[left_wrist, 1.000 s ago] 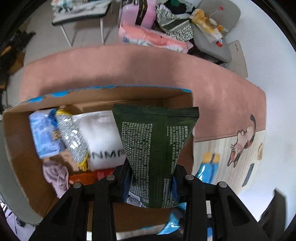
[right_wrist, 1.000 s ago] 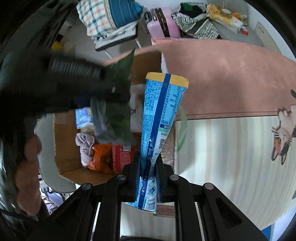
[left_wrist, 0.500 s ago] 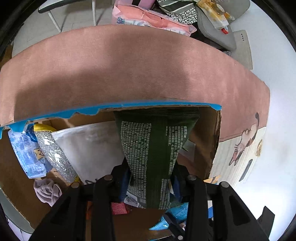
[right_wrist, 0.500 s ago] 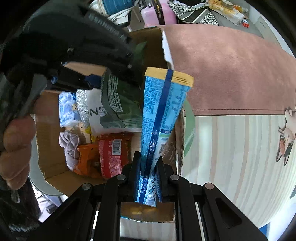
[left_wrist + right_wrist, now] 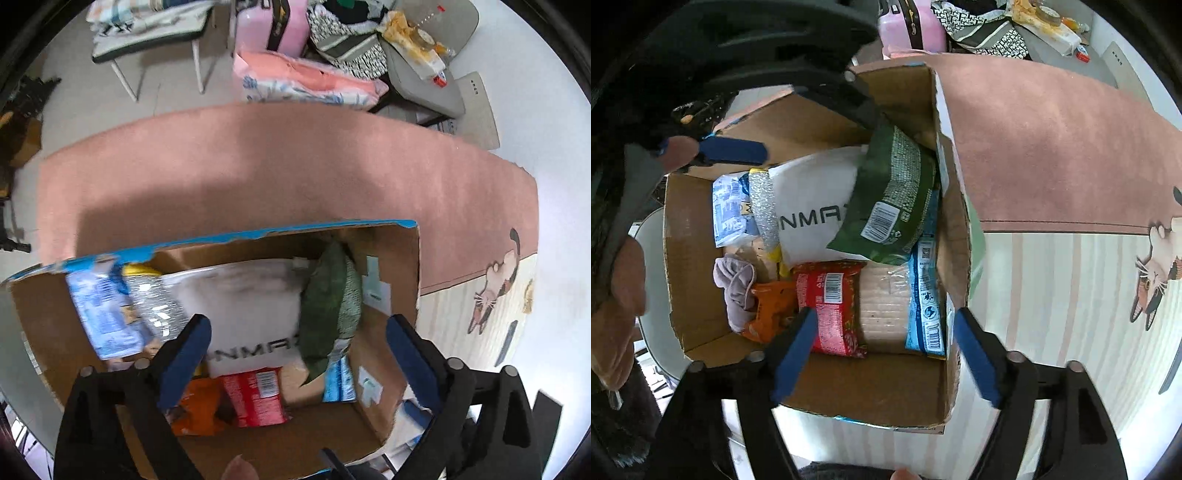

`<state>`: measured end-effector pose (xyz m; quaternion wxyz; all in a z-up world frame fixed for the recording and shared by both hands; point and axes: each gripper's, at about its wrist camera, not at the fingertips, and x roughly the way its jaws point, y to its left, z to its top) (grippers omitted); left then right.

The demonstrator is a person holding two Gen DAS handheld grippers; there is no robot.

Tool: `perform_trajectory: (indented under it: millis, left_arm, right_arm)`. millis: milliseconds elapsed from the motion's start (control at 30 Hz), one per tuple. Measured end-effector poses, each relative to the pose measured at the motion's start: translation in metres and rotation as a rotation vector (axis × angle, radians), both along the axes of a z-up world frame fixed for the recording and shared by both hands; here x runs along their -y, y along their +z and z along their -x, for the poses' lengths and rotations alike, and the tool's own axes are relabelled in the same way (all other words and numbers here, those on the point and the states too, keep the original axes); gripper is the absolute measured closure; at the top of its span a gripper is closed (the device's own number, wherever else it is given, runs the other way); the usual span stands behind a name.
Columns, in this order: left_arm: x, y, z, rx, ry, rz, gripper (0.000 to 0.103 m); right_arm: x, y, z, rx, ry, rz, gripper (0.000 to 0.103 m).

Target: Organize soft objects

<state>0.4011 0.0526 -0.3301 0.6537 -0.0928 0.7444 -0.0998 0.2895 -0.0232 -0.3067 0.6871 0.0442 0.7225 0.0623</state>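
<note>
Right wrist, both tools (image 5: 882, 350) spread, empty

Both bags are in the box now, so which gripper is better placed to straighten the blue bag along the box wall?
Right, probably. The right gripper is open and hangs just above the blue bag, while the left gripper sits over the white bag.

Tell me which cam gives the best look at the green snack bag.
Right wrist. The green snack bag shows its whole printed back with barcode, leaning on the white pouch in the cardboard box. Left wrist shows the bag only edge-on and motion-blurred.
</note>
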Motion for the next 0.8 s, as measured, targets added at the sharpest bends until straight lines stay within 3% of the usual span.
perform_trajectory:
  millis: [167, 400, 633, 800]
  left_arm:
    - [-0.023, 0.015, 0.024, 0.077, 0.03, -0.056, 0.004]
    - [-0.056, 0.03, 0.076, 0.201, 0.06, -0.214, 0.004]
    - [-0.078, 0.04, 0.113, 0.244, 0.097, -0.262, 0.004]
    - [-0.087, 0.058, 0.136, 0.272, 0.144, -0.246, 0.004]
  right_arm:
    - [-0.003, 0.011, 0.002, 0.033, 0.005, 0.031, 0.008]
    - [-0.012, 0.017, 0.01, 0.091, 0.024, 0.132, 0.004]
    - [-0.011, 0.022, 0.017, 0.113, 0.017, 0.153, 0.004]
    - [-0.008, 0.044, 0.029, 0.158, 0.015, 0.155, 0.004]
